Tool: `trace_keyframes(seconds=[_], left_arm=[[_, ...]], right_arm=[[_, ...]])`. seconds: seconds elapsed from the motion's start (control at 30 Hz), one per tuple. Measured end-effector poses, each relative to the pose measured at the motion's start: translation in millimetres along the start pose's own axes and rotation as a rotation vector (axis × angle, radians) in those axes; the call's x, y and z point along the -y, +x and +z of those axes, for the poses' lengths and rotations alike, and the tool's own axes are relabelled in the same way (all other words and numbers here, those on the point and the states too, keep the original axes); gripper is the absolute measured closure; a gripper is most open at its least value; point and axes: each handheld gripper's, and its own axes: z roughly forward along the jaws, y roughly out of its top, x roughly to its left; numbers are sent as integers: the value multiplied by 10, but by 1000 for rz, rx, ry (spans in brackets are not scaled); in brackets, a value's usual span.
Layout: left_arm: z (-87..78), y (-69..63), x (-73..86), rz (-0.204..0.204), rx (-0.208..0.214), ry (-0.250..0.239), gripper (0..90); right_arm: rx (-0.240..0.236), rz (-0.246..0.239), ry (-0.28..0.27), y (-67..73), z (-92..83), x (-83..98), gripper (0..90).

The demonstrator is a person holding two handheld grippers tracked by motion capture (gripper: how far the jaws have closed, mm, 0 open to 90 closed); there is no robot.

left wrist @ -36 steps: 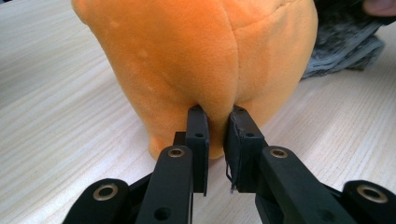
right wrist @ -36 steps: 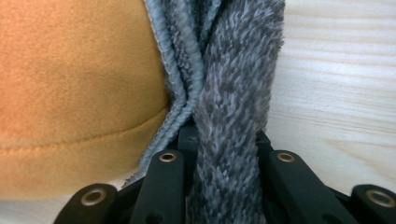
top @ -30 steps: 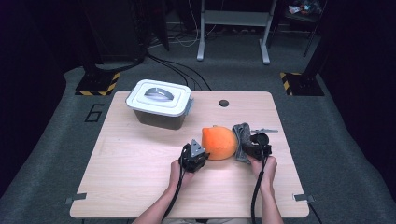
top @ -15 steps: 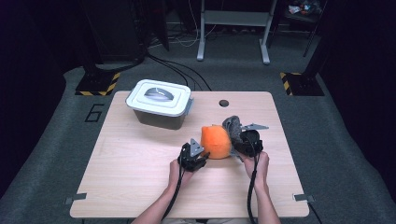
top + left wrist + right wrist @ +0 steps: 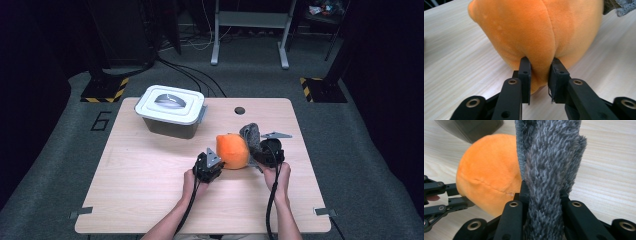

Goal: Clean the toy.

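Note:
An orange plush toy [image 5: 232, 150] sits mid-table with a grey furry part [image 5: 250, 134] rising at its right side. My left gripper [image 5: 216, 161] meets the toy from the left. Its jaws have just been closing, and the left gripper [image 5: 539, 72] pinches a fold of the orange plush [image 5: 536, 32] between its pads. My right gripper [image 5: 257, 152] is at the toy's right. Close up, the right gripper [image 5: 543, 192] is shut on the grey fur [image 5: 549, 157], which stands upright against the orange plush [image 5: 489, 177]. The left gripper [image 5: 456, 195] shows beyond it.
A grey bin with a white lid [image 5: 172, 111] stands at the back left of the wooden table [image 5: 140, 190]. A small round hole [image 5: 240, 110] lies near the table's far edge. Bare wood stretches to the left and front.
The right gripper has risen a little and shifted slightly left with the grey fur in it. The left hand has stayed at the toy's left side.

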Motion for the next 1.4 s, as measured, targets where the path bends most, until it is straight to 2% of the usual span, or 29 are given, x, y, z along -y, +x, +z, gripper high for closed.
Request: trace_keyframes(seconds=[0.13,0.17,0.2,0.33,0.37,0.4,0.43,0.5,0.53,0.57,0.6,0.77,0.8,0.87,0.93,0.97,1.0,1.03,1.1,1.13,1.17,1.23,1.4], left_arm=[[-51,-3,-40,-21,45,1,755],[-71,-12,-53,-32,54,-1,754],[-101,-31,-67,-26,62,0,754],[-124,-39,-59,-40,89,10,751],[-127,-39,-54,-49,92,8,751],[-127,-39,-54,-49,92,8,749],[-131,-41,-52,-53,97,10,748],[-136,-48,-50,-50,98,10,747],[-134,-54,-48,-63,105,11,746],[-133,-39,-50,-48,96,12,745],[-124,-36,-49,-55,98,13,744],[-109,-57,-57,-27,76,14,722],[-97,-77,-63,-8,62,18,697],[-85,-87,-67,4,32,26,602],[-79,-86,-65,-6,31,28,502],[-75,-79,-62,-16,14,25,502],[-59,-80,-59,-20,11,25,466],[-59,-80,-59,-20,11,25,470],[-47,-87,-60,-9,5,23,544],[-38,-98,-57,-10,3,12,587],[-37,-94,-56,-5,5,12,622],[-35,-90,-51,-4,10,11,676],[-40,-87,-48,-7,19,15,716]], right_arm=[[-31,7,-10,40,-99,-18,750],[-57,-8,-13,94,-146,-38,750],[-68,-11,-14,130,-168,-51,749],[-123,-25,-15,273,-212,-111,749],[-146,-24,-13,303,-210,-121,749],[-146,-24,-13,303,-210,-121,749],[-167,-33,13,389,-172,-146,748],[-173,-35,25,429,-127,-153,748],[-184,-30,29,441,-96,-154,747],[-197,-25,34,444,-75,-153,747],[-196,-23,36,451,-47,-152,747],[-193,-13,53,443,91,-146,751],[-177,-18,52,446,108,-140,752],[-162,-35,57,467,134,-132,753],[-149,-48,60,487,142,-127,753],[-141,-68,61,497,153,-120,753],[-132,-70,59,512,169,-114,755],[-124,-74,63,521,170,-113,755],[-113,-84,62,531,177,-114,756],[-88,-109,62,553,185,-114,757],[-75,-98,59,581,186,-114,758],[-51,-110,63,596,183,-106,760],[-22,-116,52,576,171,-94,764]])
